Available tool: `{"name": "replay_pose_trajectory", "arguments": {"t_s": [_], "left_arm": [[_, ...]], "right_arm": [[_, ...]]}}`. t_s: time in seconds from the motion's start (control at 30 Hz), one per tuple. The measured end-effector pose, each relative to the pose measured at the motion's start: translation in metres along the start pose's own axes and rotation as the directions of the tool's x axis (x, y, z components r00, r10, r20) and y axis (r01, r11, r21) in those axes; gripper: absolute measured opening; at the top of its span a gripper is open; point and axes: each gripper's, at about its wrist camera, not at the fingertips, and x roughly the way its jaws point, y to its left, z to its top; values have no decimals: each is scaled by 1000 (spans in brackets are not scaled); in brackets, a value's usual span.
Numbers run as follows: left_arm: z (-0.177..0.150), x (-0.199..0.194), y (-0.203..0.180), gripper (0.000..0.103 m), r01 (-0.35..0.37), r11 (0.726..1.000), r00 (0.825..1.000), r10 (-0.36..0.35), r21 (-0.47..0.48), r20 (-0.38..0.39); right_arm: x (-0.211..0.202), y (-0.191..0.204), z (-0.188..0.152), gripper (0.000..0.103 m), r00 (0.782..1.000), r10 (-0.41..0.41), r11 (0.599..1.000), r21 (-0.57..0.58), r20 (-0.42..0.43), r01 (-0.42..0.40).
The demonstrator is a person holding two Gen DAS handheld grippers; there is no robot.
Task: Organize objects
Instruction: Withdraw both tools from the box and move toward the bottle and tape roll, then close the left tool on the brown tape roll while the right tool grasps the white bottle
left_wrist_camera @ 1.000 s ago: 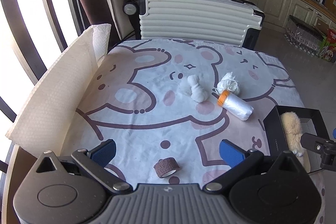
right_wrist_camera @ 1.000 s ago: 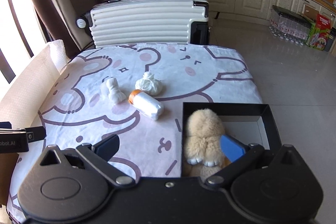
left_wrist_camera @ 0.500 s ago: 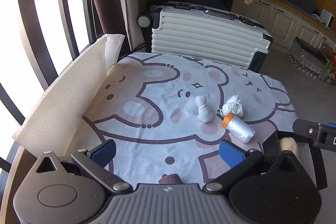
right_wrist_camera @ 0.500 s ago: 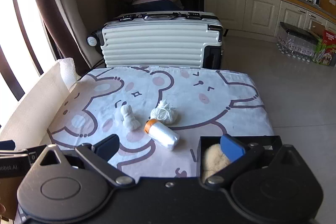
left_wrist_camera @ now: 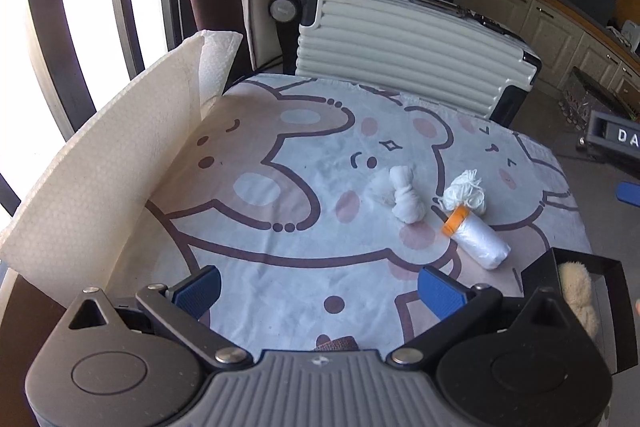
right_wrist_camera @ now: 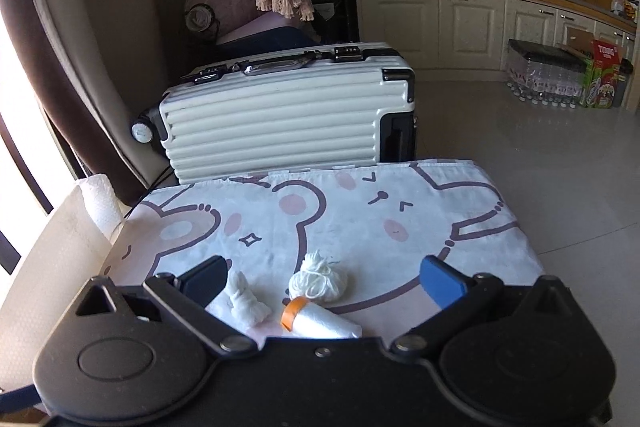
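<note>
Box [left_wrist_camera: 616, 279] sits at the right edge of the table [left_wrist_camera: 256, 211], near its front corner, with its top open so things can go in. A fluffy toy [left_wrist_camera: 578, 291] already lies inside. Three things wait on the cloth near the right edge: a white knot [left_wrist_camera: 404, 193], a yarn ball [left_wrist_camera: 468, 193] and a bag roll [left_wrist_camera: 478, 241] with an orange end. The yarn touches the roll. A brown roll [left_wrist_camera: 335, 343] peeks out at the front edge, under the left gripper [left_wrist_camera: 320, 293]. Its fingers are spread wide and hold nothing. The right gripper [right_wrist_camera: 324, 285] is also spread wide and empty, held high above the white things, maybe to pick one next.
</note>
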Motion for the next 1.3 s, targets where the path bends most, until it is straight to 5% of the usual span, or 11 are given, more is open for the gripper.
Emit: {"name": "replay_pose_trajectory", "arguments": {"t_s": [0.3,0.63,1.03,1.17,1.3], "left_arm": [[-10,31,8,100,49,998,993,-52,-26,-106],[-25,57,7,84,96,990,968,-116,-100,-222],[-31,81,20,65,97,958,936,-179,-268,-302],[-32,87,17,63,97,958,929,-185,-271,-322],[-32,91,15,58,97,958,927,-186,-271,-324]], "right_arm": [[56,-5,-18,103,994,61,997,44,-87,-58],[102,-21,-29,66,975,138,989,85,-174,-124],[141,-21,-48,57,956,170,985,48,-239,-164],[147,-16,-53,57,940,189,981,16,-283,-193],[147,-9,-54,57,900,233,968,-1,-368,-251]]}}
